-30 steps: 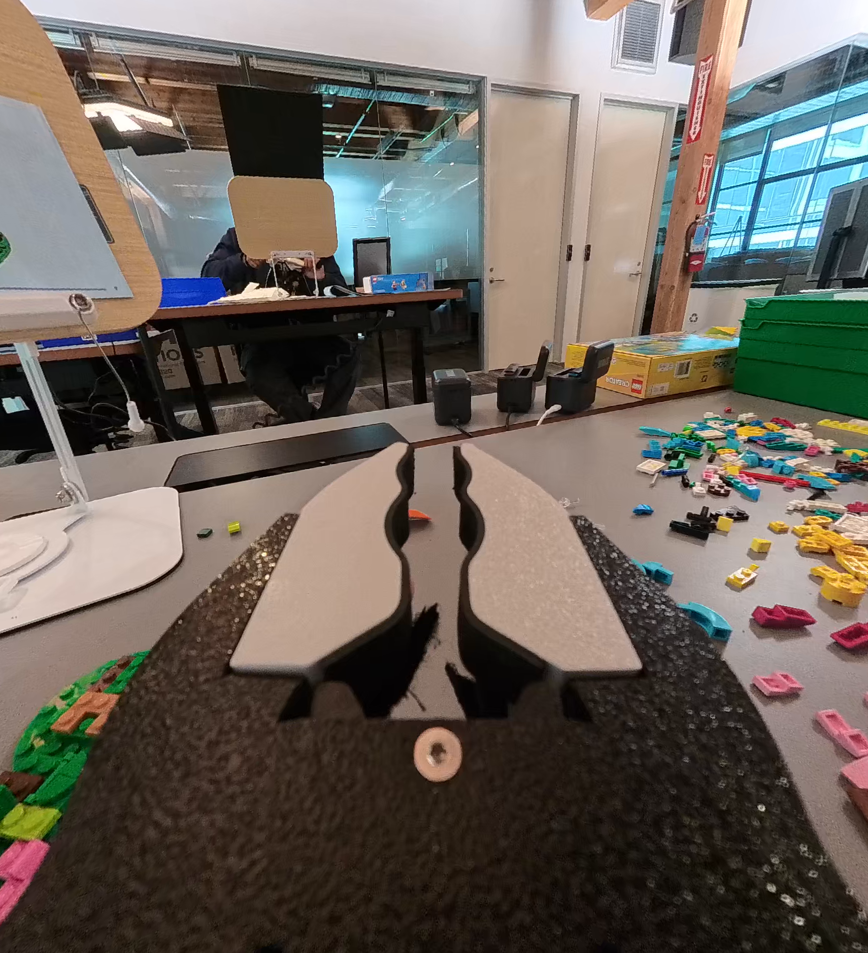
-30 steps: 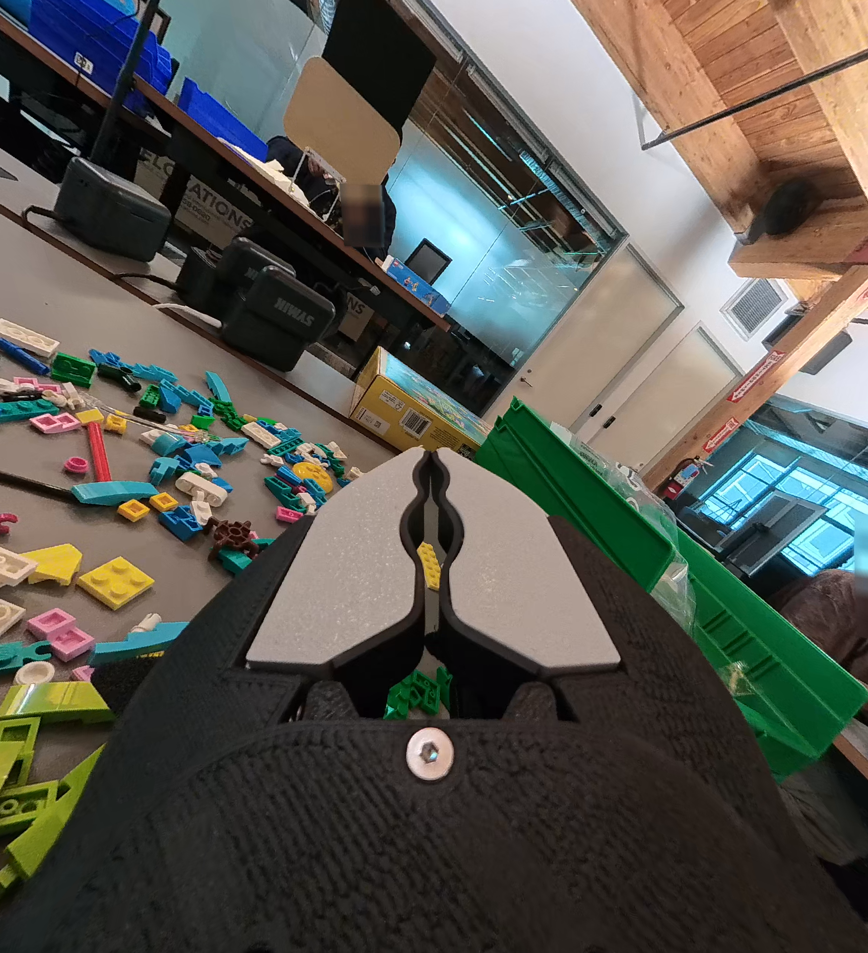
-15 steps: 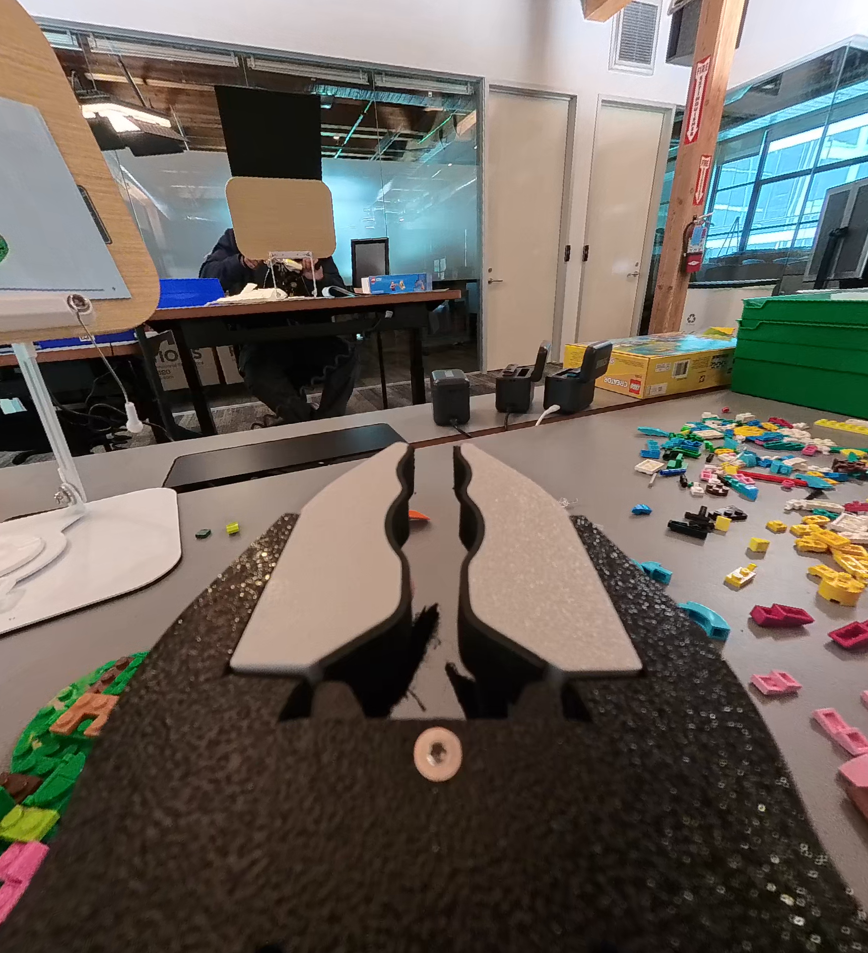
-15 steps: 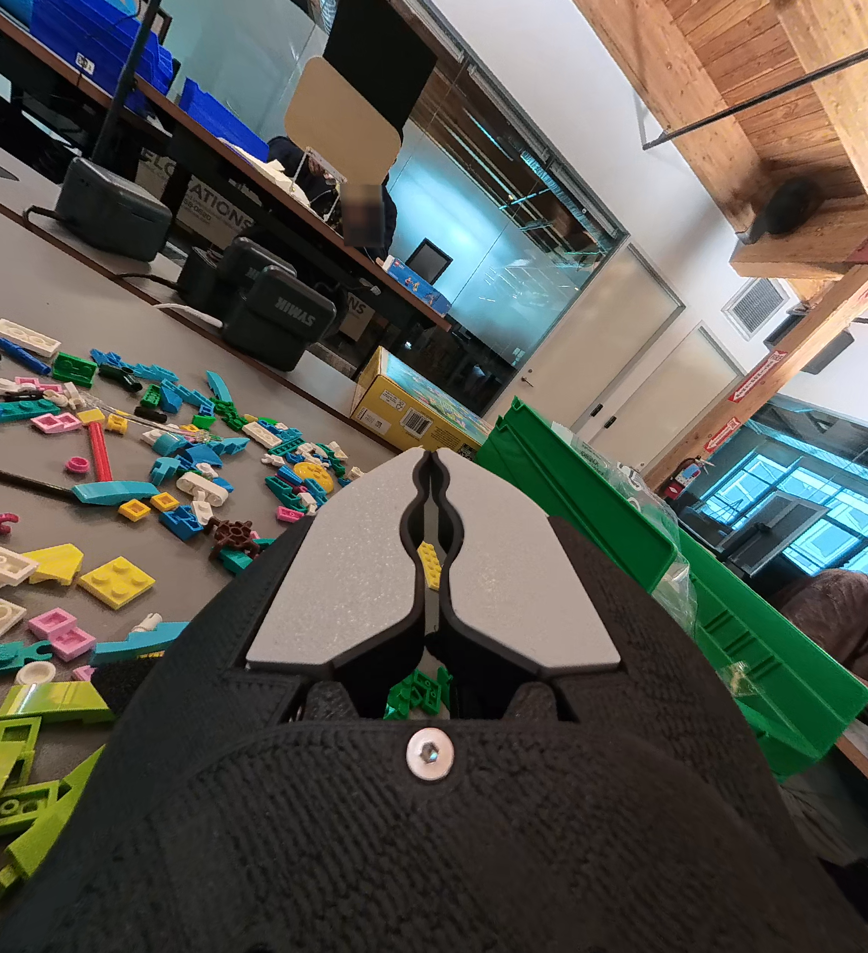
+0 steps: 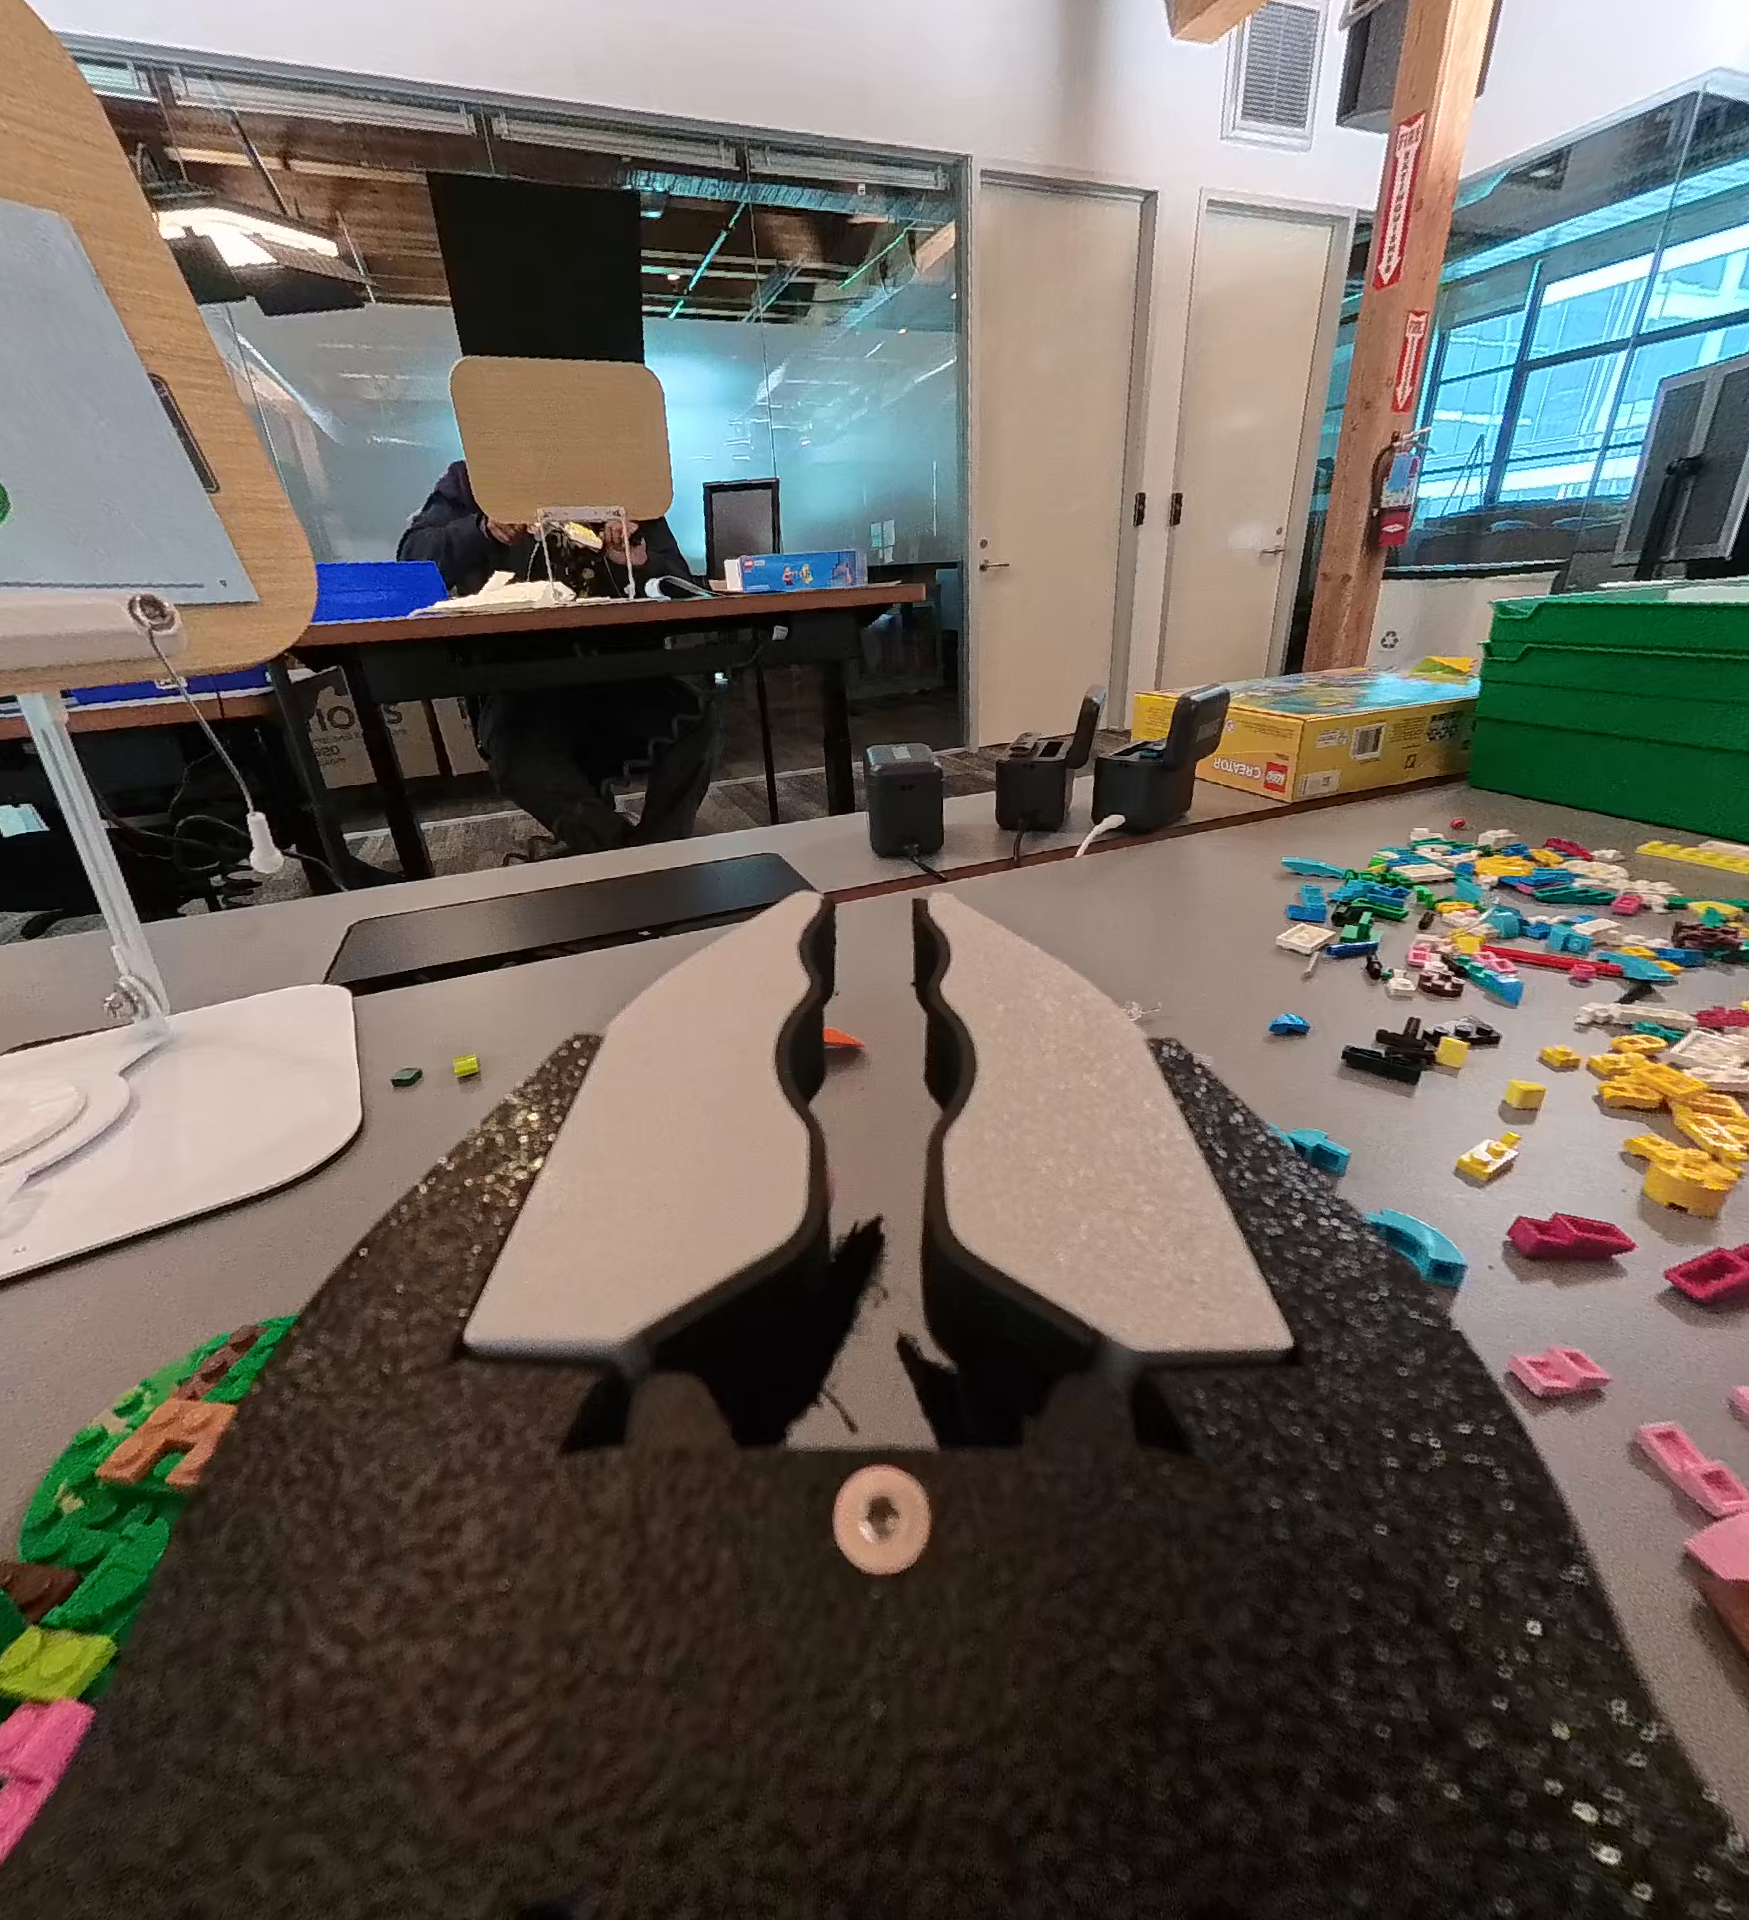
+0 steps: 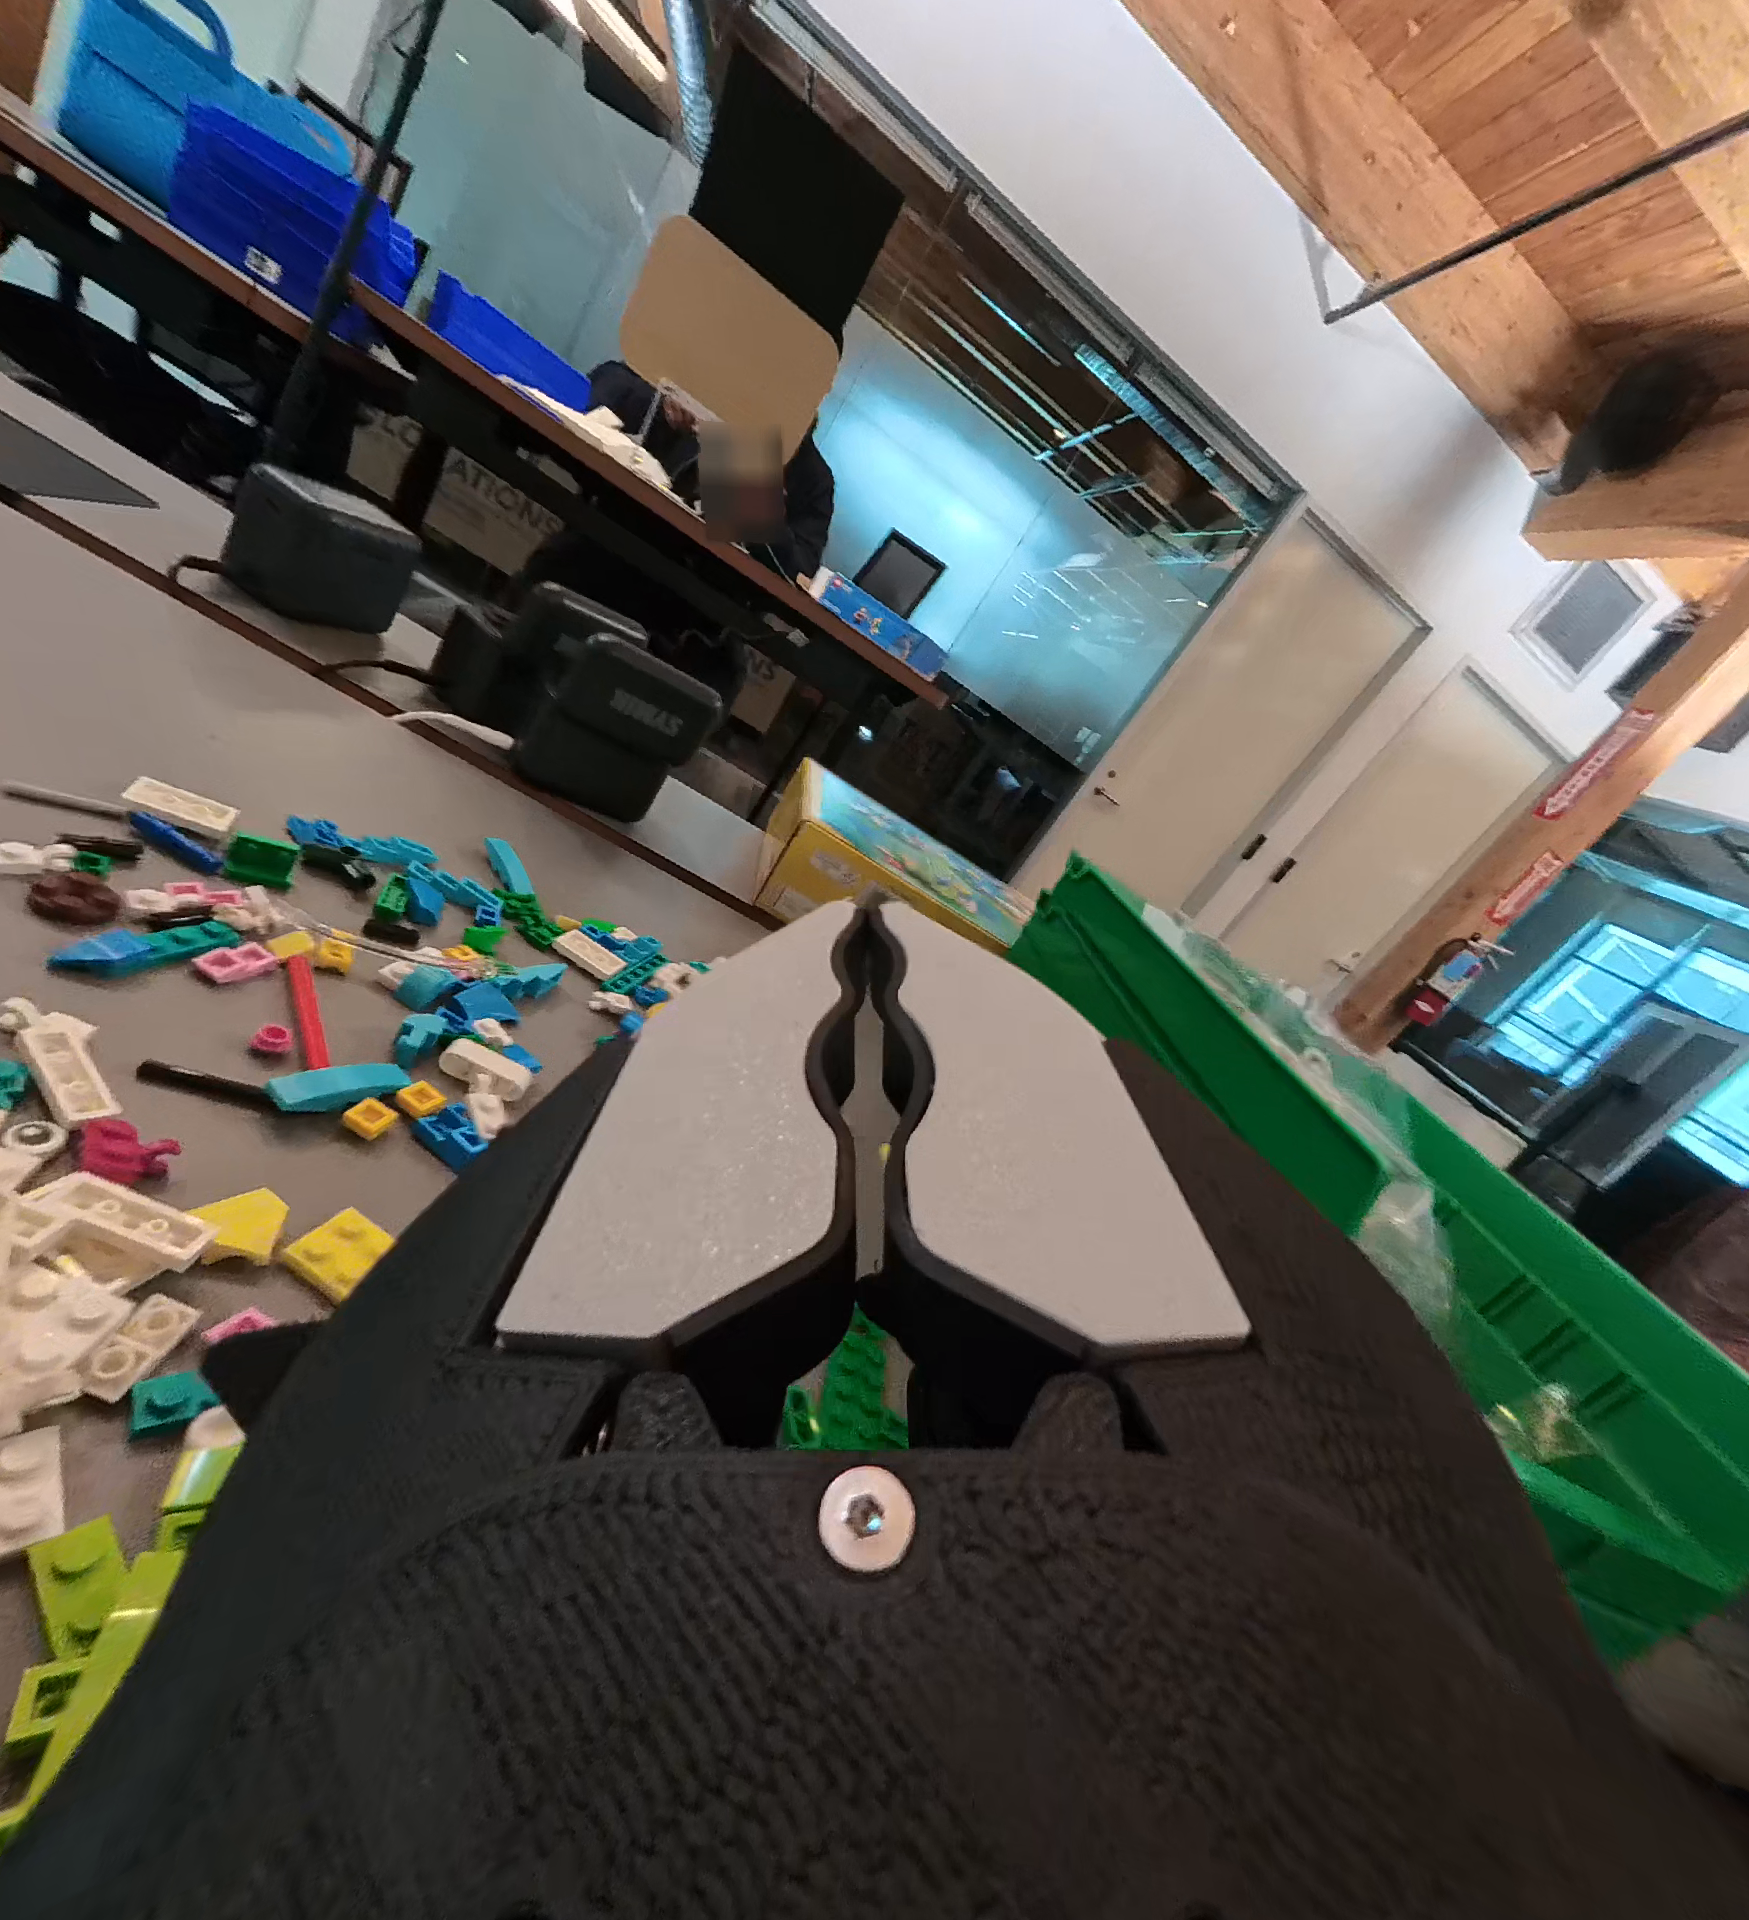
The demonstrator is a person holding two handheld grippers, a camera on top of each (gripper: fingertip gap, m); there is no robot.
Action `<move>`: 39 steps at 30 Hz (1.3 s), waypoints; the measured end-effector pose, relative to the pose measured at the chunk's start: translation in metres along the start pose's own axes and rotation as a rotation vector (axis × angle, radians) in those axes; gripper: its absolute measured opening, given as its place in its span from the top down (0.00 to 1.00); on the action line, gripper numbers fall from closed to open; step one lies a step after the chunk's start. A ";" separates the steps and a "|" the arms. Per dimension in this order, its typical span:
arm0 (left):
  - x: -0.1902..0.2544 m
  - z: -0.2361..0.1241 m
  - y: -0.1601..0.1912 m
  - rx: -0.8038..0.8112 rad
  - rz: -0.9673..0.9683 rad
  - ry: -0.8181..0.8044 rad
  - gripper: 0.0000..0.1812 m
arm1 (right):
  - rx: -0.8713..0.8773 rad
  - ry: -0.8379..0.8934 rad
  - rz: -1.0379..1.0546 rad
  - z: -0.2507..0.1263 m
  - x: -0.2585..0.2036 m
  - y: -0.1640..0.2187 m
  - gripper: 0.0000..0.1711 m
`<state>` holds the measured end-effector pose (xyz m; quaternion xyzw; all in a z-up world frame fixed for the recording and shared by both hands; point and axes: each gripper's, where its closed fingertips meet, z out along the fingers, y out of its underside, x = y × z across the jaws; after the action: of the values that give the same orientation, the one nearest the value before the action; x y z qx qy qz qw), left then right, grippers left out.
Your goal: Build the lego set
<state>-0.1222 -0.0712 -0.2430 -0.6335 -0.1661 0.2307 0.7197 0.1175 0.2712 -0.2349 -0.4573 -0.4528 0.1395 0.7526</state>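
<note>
In the left wrist view, the partly built lego model point(image 5: 70, 1538), a round green base with brown, lime and pink pieces, lies at the lower left beside my left gripper point(image 5: 872, 914). That gripper is open by a narrow gap and empty, and hovers over the grey table point(image 5: 1109, 935). Loose bricks point(image 5: 1535, 935) are spread out to its right. My right gripper point(image 6: 865, 914) is shut with its tips touching, above the loose bricks point(image 6: 330, 997). A tiny yellow speck point(image 6: 882, 1150) shows in its slit. I cannot tell whether it holds anything. Green plates point(image 6: 854, 1392) show beneath it.
An instruction board on a white stand point(image 5: 174, 1101) stands at the left. Stacked green bins point(image 5: 1659, 707) line the right edge and also show in the right wrist view point(image 6: 1369, 1174). Black charger cases point(image 5: 1140, 769) and a yellow box point(image 5: 1337, 727) sit at the far edge. A person sits at a far table.
My right gripper has shifted and tilted, so the bricks look nearer. The yellow piece seen in its slit before is now only a speck. My left gripper has not moved.
</note>
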 end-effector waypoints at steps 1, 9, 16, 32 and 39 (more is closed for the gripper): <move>0.000 0.000 0.000 0.001 0.000 0.000 0.93 | -0.012 0.027 -0.011 -0.001 0.006 0.000 1.00; 0.000 0.000 0.000 0.001 0.001 0.002 0.92 | -0.107 0.172 0.015 -0.016 0.054 0.003 1.00; 0.001 -0.001 0.000 0.001 0.009 0.004 0.93 | -0.169 0.229 0.150 -0.019 0.072 0.023 1.00; 0.004 0.000 0.000 -0.001 0.024 0.009 0.92 | -0.177 0.229 0.223 -0.017 0.072 0.030 1.00; 0.005 0.000 0.000 -0.003 0.038 0.013 0.92 | -0.175 0.243 0.206 -0.018 0.075 0.029 1.00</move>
<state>-0.1176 -0.0683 -0.2436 -0.6390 -0.1497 0.2397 0.7155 0.1796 0.3235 -0.2207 -0.5783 -0.3196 0.1197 0.7410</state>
